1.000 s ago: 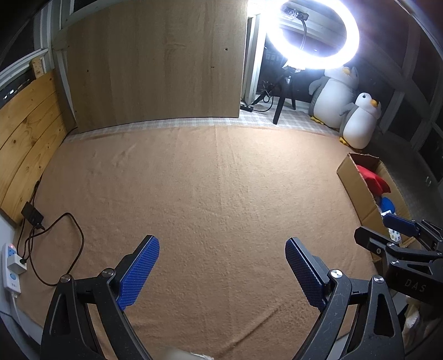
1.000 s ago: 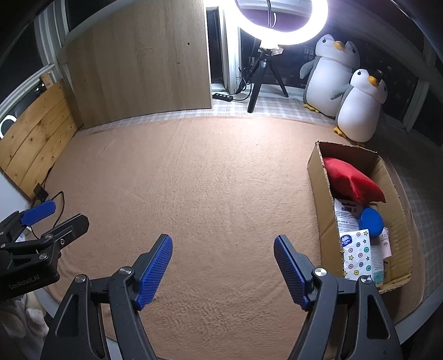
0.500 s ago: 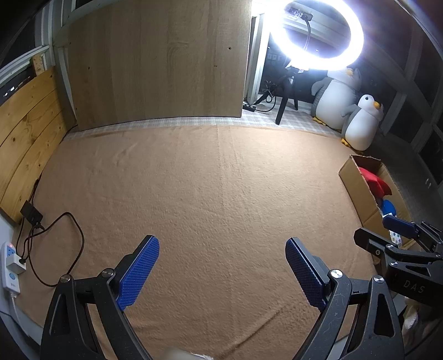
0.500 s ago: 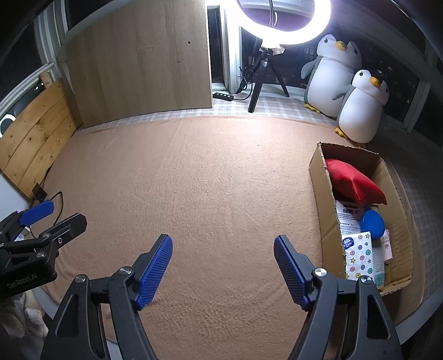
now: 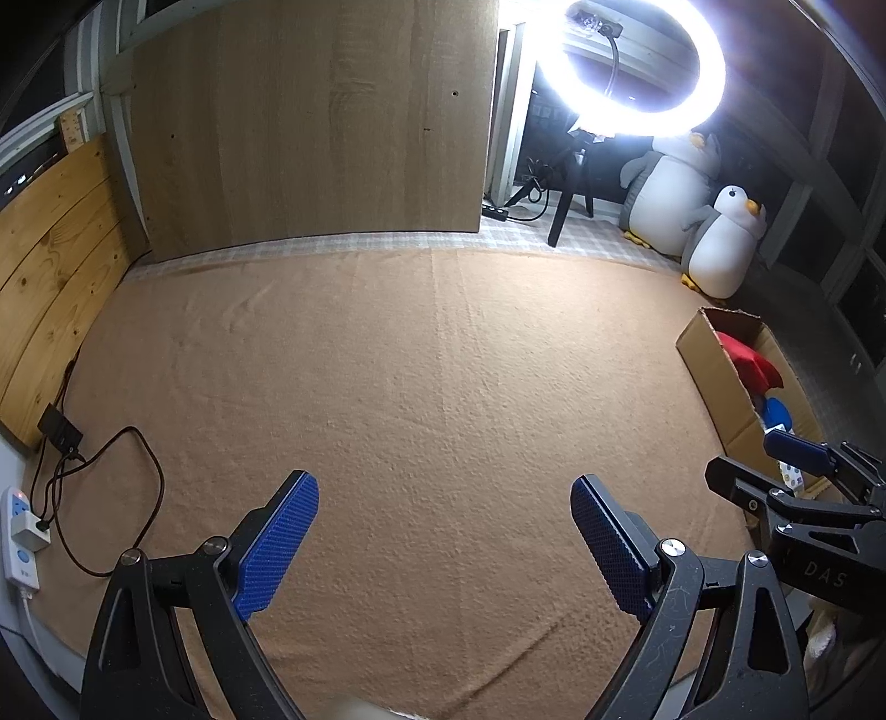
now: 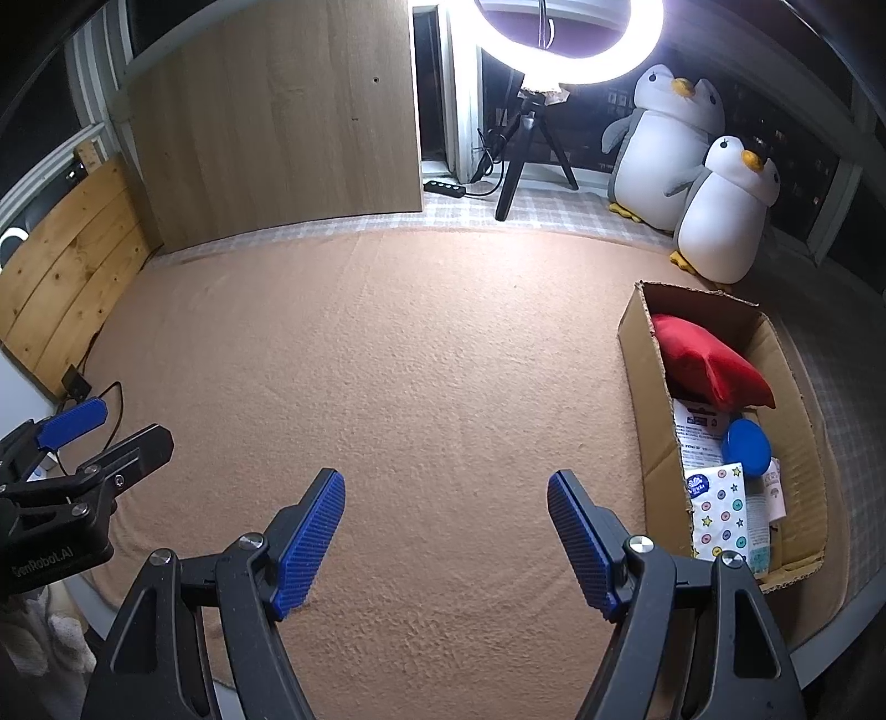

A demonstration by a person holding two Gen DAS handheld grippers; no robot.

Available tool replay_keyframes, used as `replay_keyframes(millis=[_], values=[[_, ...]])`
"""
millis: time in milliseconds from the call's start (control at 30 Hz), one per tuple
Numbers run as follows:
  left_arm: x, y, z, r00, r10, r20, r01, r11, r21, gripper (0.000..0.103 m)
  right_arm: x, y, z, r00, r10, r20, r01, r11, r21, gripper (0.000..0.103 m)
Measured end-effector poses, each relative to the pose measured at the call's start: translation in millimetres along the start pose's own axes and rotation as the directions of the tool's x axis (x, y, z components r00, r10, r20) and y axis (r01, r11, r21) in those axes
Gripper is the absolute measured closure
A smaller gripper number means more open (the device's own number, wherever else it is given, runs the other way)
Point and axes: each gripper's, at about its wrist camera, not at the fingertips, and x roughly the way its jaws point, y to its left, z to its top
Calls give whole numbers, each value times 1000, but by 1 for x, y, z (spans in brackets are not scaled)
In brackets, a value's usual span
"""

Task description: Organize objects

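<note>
Your left gripper [image 5: 443, 531] tilts slightly upward and right: the ring light [image 5: 637, 66] and cardboard box [image 5: 714, 360] sit lower in its view than before. Your right gripper [image 6: 446, 534] barely shifts.

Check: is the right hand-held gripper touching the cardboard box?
Apart. The right wrist view shows the right hand-held gripper open over bare carpet, with carpet visible between its right finger and the cardboard box.

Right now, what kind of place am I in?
Probably a room at home set up for filming: a ring light on a tripod, two plush penguins by the windows, and a tan blanket spread out with a cardboard box of household items on it.
</note>
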Motion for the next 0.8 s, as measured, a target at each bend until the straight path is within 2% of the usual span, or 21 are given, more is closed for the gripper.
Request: replay_keyframes(millis=[800], values=[[9,0,-7,1000,4,-13,-4,1000,-6,8,6,0,-8,1000,-6,-18,6,1000,0,31]])
